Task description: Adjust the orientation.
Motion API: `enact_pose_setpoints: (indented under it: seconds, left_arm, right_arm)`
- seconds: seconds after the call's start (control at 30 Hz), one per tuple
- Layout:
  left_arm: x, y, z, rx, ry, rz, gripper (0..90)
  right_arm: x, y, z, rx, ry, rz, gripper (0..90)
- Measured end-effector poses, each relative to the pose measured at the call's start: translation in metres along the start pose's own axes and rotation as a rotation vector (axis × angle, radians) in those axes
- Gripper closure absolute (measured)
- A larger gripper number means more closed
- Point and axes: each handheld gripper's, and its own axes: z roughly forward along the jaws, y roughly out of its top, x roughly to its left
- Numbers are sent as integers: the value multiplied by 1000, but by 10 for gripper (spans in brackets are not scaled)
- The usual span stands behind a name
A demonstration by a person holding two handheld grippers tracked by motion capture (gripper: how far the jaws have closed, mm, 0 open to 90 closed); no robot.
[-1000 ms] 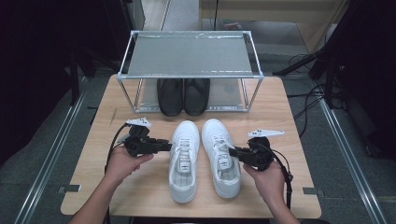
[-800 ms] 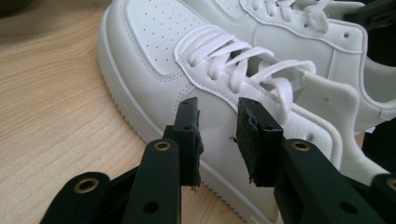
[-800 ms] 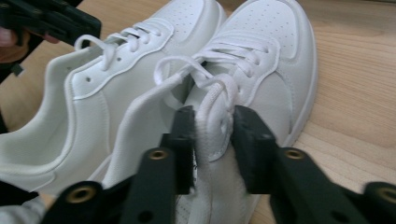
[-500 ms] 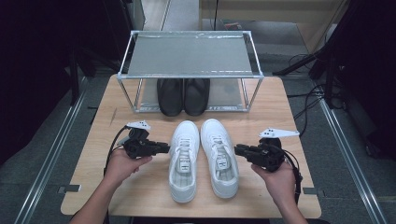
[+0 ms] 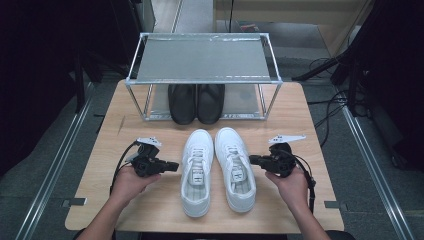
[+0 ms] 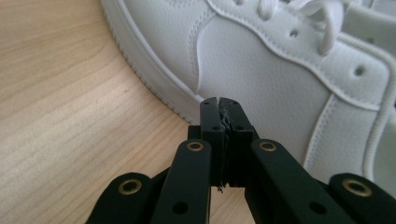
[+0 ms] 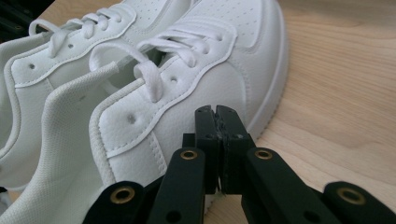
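Observation:
A pair of white sneakers lies toes-away at the table's middle, the left shoe point(image 5: 196, 172) beside the right shoe point(image 5: 235, 169). My left gripper point(image 5: 175, 166) points at the left shoe's outer side, a small gap short of it. Its jaws have just been closing and are now shut with nothing between them point(image 6: 219, 100), the shoe's white side point(image 6: 261, 60) right ahead. My right gripper point(image 5: 251, 160) points at the right shoe's outer side. Its jaws have also just closed, empty point(image 7: 215, 110), close to the shoe's heel quarter point(image 7: 187, 88).
A metal two-level shoe rack point(image 5: 204, 57) stands at the table's far side. A pair of black shoes point(image 5: 196, 102) sits on its lower level, just beyond the white toes. Bare wood point(image 5: 100, 200) lies left and right of the sneakers.
My right gripper has drawn back to the right, off the right shoe's side, and sunk a little. The left hand has stayed about where it was. The shoes have not shifted.

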Motion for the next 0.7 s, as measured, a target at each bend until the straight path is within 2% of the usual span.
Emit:
enact_pose_setpoints:
  seconds: [0.1,0.13,0.2,0.23,0.33,0.43,0.53,0.6,0.7]
  left_arm:
    - [-2,-2,5,24,-1,10,891]
    - [-6,-2,10,48,-6,18,891]
    - [-9,-1,13,51,3,21,892]
    - [-12,0,14,58,20,26,900]
    - [-11,0,14,59,8,10,900]
    - [-13,0,17,55,1,12,900]
    - [-22,2,24,68,-26,48,900]
    - [-27,3,28,77,-29,65,900]
    - [-33,4,31,77,-12,74,900]
  right_arm:
    - [0,2,3,3,5,-3,900]
    - [0,2,4,4,9,1,900]
    - [-1,2,5,3,15,5,900]
    - [-1,2,5,4,24,18,900]
    - [-2,2,5,2,26,20,900]
    - [-4,2,7,-3,41,34,900]
    - [-4,2,8,-4,39,37,900]
    - [-5,3,9,-8,43,38,900]
    - [-5,3,10,-11,40,40,900]
